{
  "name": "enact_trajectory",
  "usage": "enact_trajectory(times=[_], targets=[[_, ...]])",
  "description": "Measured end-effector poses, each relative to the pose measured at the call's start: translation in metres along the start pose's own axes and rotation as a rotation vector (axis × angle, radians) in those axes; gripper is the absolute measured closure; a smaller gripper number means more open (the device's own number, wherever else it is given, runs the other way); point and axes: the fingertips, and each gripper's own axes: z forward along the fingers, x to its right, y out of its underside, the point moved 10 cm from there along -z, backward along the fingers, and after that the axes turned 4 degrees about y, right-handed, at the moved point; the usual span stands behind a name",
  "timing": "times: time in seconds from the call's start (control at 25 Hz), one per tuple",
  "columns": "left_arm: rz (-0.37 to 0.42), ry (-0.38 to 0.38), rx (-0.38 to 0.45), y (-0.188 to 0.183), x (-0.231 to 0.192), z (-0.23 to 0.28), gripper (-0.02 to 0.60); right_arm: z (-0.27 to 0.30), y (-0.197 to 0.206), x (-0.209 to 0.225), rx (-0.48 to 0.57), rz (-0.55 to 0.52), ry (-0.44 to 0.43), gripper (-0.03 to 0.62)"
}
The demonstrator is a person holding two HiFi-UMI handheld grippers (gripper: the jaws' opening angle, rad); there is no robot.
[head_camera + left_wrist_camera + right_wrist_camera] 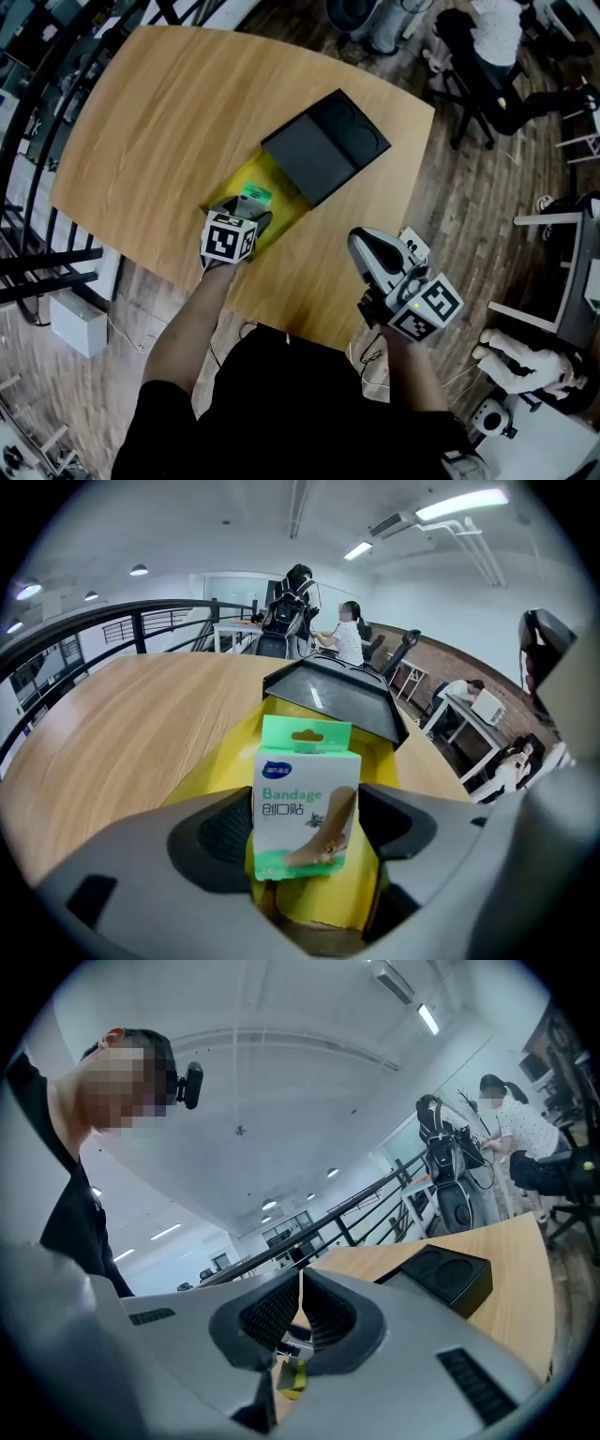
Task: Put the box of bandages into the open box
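Observation:
A white and green box of bandages (307, 803) stands upright between the jaws of my left gripper (305, 832), which is shut on it. It hangs over the yellow inside of the open box (234, 761), whose black lid (333, 697) leans back behind. In the head view my left gripper (246, 214) holds the box of bandages (254, 198) above the open box (236, 178), with the lid (325, 145) beyond. My right gripper (367, 251) is off the table's near edge, its pads closed together with nothing between them; in its own view the right gripper (300, 1314) points up.
The curved wooden table (169, 122) holds only the open box. A black railing (37, 94) runs along the left. A person (492, 42) sits on a chair at the far right, and desks and chairs (469, 710) stand beyond the table.

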Motion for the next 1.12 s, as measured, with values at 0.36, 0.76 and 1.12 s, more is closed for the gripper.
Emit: enact_trajectory(times=[0.36,0.76,1.12], targets=[[-0.001,-0.05,0.112,-0.007,0.001,-0.03,0.225,-0.009,-0.004,-0.011,0.012,-0.021,-0.033,0.556],[-0.023,-0.058,0.276,-0.013,0.02,-0.101,0.266,-0.019,-0.025,-0.04,0.045,-0.071,-0.104,0.556],[-0.034,-0.087,0.39,-0.006,0.031,-0.16,0.312,-0.028,-0.037,-0.063,0.071,-0.11,-0.145,0.556]])
